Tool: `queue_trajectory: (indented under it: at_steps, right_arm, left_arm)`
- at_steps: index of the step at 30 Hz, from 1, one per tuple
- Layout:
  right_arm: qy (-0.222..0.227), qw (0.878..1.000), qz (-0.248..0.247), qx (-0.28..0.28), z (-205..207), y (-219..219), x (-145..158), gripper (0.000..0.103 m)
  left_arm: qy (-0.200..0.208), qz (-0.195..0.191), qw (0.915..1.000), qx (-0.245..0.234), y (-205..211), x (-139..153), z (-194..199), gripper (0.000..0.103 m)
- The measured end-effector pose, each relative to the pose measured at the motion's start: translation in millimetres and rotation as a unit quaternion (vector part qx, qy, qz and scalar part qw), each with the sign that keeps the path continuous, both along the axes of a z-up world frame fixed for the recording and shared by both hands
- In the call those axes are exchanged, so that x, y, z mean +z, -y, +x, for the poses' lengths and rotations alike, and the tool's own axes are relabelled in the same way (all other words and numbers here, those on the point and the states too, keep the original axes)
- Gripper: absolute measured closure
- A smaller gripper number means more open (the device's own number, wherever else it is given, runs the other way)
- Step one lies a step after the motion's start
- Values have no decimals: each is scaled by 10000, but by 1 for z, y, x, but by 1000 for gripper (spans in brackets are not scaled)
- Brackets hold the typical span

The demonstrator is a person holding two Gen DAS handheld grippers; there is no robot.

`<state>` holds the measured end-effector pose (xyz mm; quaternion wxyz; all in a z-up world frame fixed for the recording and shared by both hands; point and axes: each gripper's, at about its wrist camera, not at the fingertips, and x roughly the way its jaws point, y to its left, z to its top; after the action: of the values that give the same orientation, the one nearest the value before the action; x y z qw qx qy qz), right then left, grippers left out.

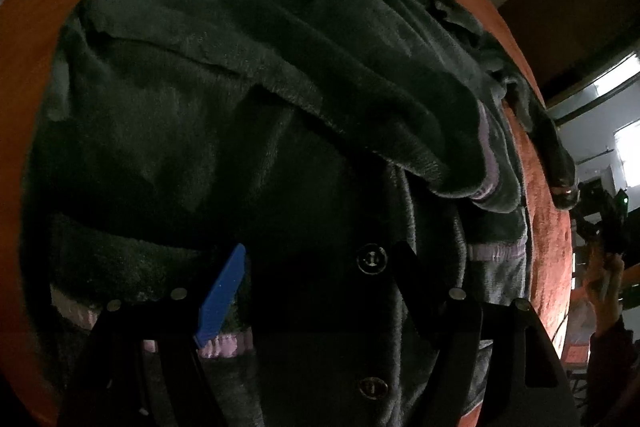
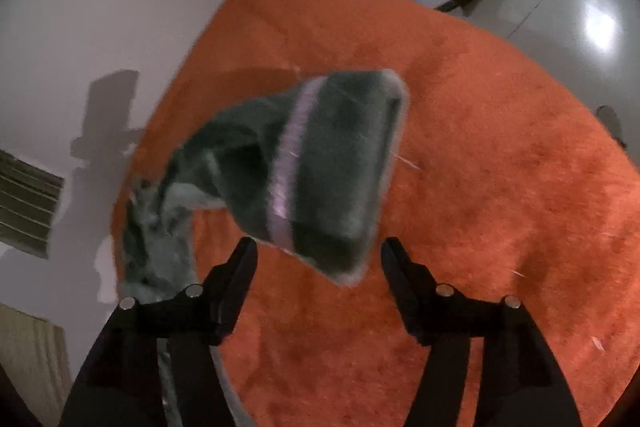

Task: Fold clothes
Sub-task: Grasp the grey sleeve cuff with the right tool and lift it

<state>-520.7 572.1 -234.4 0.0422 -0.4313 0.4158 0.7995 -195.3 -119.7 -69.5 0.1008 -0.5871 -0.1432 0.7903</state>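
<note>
Left gripper [image 1: 316, 263] is hanging just above a dark green fleece garment [image 1: 224, 99], its jaws spread wide and pinching nothing; one finger is carrying a blue pad [image 1: 222, 297], the other is plain black. The garment is lying bunched over an orange rug [image 1: 544, 227] and filling most of the left wrist view. A button [image 1: 372, 259] is showing between the fingers, with a second button [image 1: 372, 387] below it. Lilac trim [image 1: 490, 163] is running along a folded layer to the right. At the far right edge a hand [image 1: 604, 291] is gripping the other tool, blurred. In the right wrist view, the right gripper [image 2: 318, 253] is standing with its jaws apart and nothing clamped. A sleeve [image 2: 320, 167] of the same garment, with a lilac stripe [image 2: 290, 155] near the cuff, is appearing just beyond the fingertips, blurred; I cannot tell whether it is touching the rug [image 2: 500, 167]. The rest of the fabric is trailing down to the left toward the rug's edge. Pale floor [image 2: 100, 7] is surrounding the rug.
</note>
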Motion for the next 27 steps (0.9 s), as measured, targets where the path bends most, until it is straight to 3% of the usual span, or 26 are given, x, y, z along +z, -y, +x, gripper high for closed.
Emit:
queue_trajectory:
  at_steps: [3, 8, 10, 15, 17, 20, 21, 22, 24, 27]
  right_arm:
    - [118, 9998, 128, 33, -20, -4, -5, 88]
    - [-430, 9944, 820, -504, -39, -53, 63, 88]
    - [-635, 9913, 1081, -411, -45, -63, 88, 88]
    - [-426, 9884, 1309, 648, -40, -56, 84, 85]
    - [73, 9879, 1289, 860, -30, -53, 51, 84]
    - [630, 9926, 728, 741, -2, -60, -6, 76]
    - [643, 9949, 450, 629, 6, -64, -16, 62]
    - [562, 9972, 130, 481, 15, -68, -21, 49]
    - [406, 9979, -449, 214, 29, -76, -27, 40]
    - [312, 9992, -251, -11, 36, -81, -11, 40]
  left_arm:
    - [0, 48, 10000, -69, -5, 2, 0, 27]
    - [9, 93, 9998, -194, -12, 3, 5, 27]
    - [44, 105, 9998, -193, -12, 2, 6, 27]
    - [120, 173, 9997, -99, -8, -3, 8, 27]
    - [140, 176, 9997, -66, -7, -3, 9, 27]
    - [162, 148, 9997, -113, -7, -2, 10, 27]
    - [157, 134, 9997, -133, -8, -1, 11, 27]
    - [152, 121, 9997, -152, -9, 0, 11, 27]
    - [143, 147, 9996, -168, -9, 1, 13, 27]
    - [135, 182, 9996, -189, -9, 1, 15, 27]
